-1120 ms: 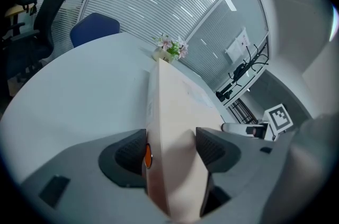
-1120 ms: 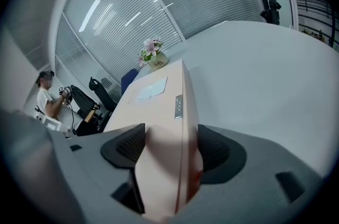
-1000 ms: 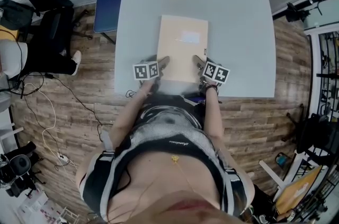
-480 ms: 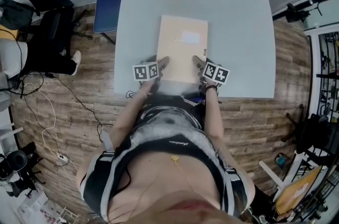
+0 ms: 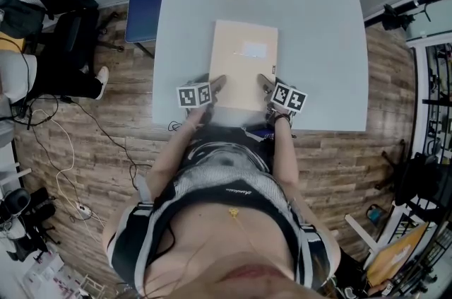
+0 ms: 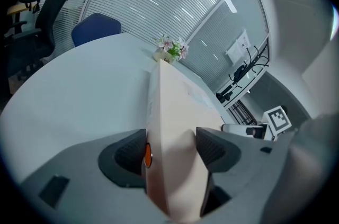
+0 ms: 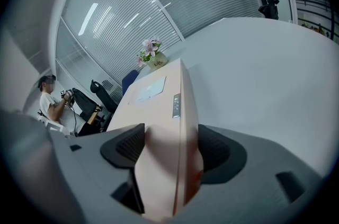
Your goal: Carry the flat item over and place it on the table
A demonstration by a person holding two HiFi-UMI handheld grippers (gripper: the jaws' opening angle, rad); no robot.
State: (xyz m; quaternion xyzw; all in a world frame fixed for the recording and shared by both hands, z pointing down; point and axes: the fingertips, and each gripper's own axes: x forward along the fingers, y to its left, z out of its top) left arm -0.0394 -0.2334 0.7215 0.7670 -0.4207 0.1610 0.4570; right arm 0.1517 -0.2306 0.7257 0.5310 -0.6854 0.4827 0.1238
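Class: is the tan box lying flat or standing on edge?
Lying flat: in the head view the tan box shows its broad, labelled face turned upward, parallel to the table.

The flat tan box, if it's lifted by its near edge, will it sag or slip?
Probably stiff: the flat tan box keeps straight edges and crisp corners, like rigid cardboard. It is likely light for its size, being shallow. It could slip or pivot, since the left gripper and right gripper pinch only its near edge, and its faces look smooth.
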